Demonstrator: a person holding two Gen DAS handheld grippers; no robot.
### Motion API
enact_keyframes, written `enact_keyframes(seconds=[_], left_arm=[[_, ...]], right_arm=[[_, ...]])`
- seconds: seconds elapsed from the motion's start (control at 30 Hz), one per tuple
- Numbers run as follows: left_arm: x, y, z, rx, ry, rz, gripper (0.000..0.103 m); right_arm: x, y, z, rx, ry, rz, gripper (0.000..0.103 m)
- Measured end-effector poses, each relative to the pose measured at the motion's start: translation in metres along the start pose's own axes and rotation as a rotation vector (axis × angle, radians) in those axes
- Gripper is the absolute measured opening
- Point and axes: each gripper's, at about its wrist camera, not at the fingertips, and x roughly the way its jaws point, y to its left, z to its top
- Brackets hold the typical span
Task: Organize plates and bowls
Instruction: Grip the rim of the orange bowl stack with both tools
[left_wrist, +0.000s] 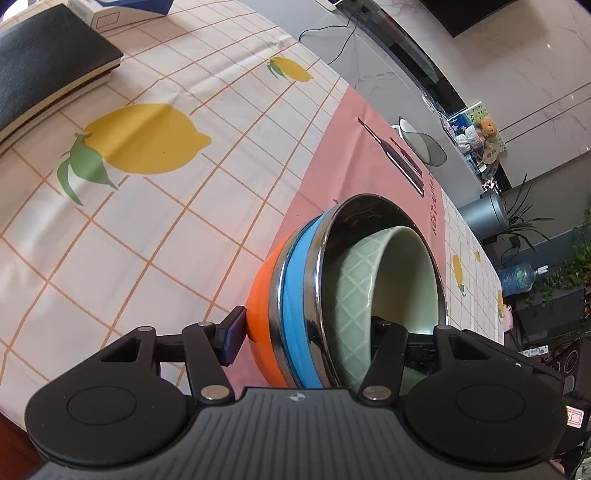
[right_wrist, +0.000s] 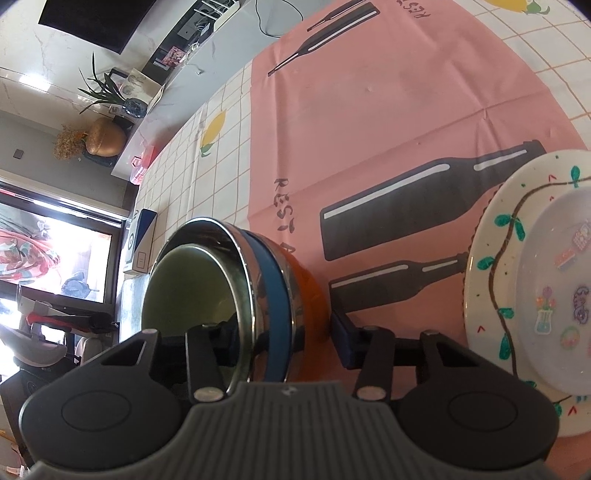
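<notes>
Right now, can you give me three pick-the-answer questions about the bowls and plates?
1. Where is the green bowl?
A. inside the metal bowl
B. on the plates
C. on the book

2. What colour is the outermost bowl of the stack?
A. orange
B. purple
C. white

3. How do the left tongs stand?
A. one finger outside the stack, one inside the green bowl
B. wide open above the plates
C. holding a spoon

Answers: 1 A, it nests in the shiny metal bowl. 2 A, orange sits outside the blue bowl. 3 A, the fingers straddle the stacked walls.
</notes>
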Motion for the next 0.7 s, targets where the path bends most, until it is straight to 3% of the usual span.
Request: enact_keyframes(seconds=[0.4,0.7], left_arm=[[-0.005,-0.007,-0.001,0.011,-0.017,-0.011,0.064],[-0.006,-0.051,-0.011,0.043,0.005,-0.059,0.064]], right_arm=[[-0.007,0.0,-0.001,-0.002,-0.009,0.004,0.04],[-0.047,-0.005,0.008,-0.007,-0.042,-0.027,0.04]])
